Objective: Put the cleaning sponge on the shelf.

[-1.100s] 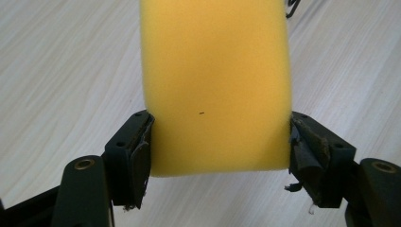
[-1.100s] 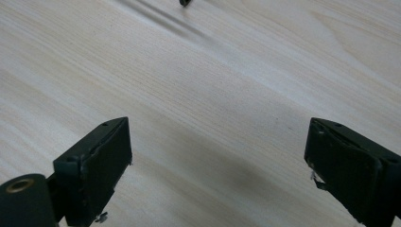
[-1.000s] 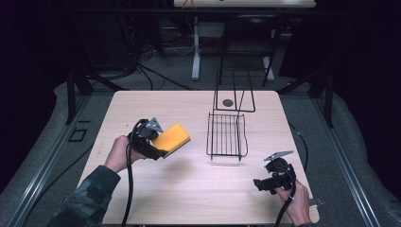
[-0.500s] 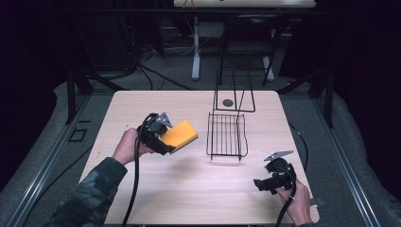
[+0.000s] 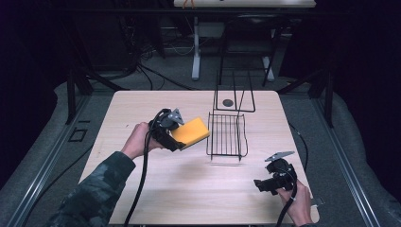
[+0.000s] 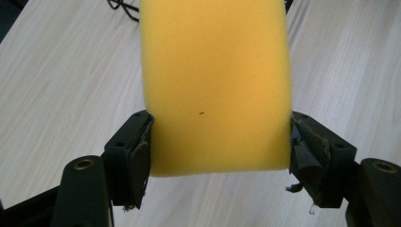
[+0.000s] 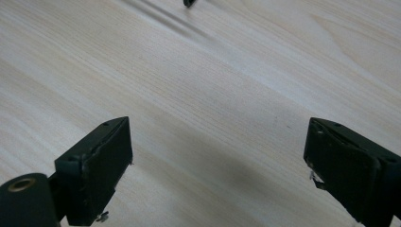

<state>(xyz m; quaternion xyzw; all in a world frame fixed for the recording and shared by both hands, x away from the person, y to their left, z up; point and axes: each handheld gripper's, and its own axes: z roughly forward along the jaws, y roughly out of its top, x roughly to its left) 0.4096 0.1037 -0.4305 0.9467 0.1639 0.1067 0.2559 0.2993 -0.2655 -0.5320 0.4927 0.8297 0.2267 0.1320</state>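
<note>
A yellow sponge (image 5: 191, 132) hangs above the table's middle left, and my left gripper (image 5: 176, 139) is shut on it. In the left gripper view the sponge (image 6: 215, 80) reaches up between the two black pads (image 6: 136, 156), which press its sides. Just right of it stands a black wire rack (image 5: 227, 135), apart from the sponge. My right gripper (image 5: 261, 183) rests low near the table's front right corner in a hand. Its jaws (image 7: 217, 170) stand wide open over bare wood with nothing between them.
A tall black wire frame (image 5: 235, 92) stands behind the rack, with a small dark round disc (image 5: 228, 102) at its foot. The light wooden table (image 5: 142, 109) has dark floor on all sides. Cables trail from both grippers toward the front edge.
My left hand has carried the sponge to the right and slightly up, closer to the wire rack. The right gripper has stayed where it was.
</note>
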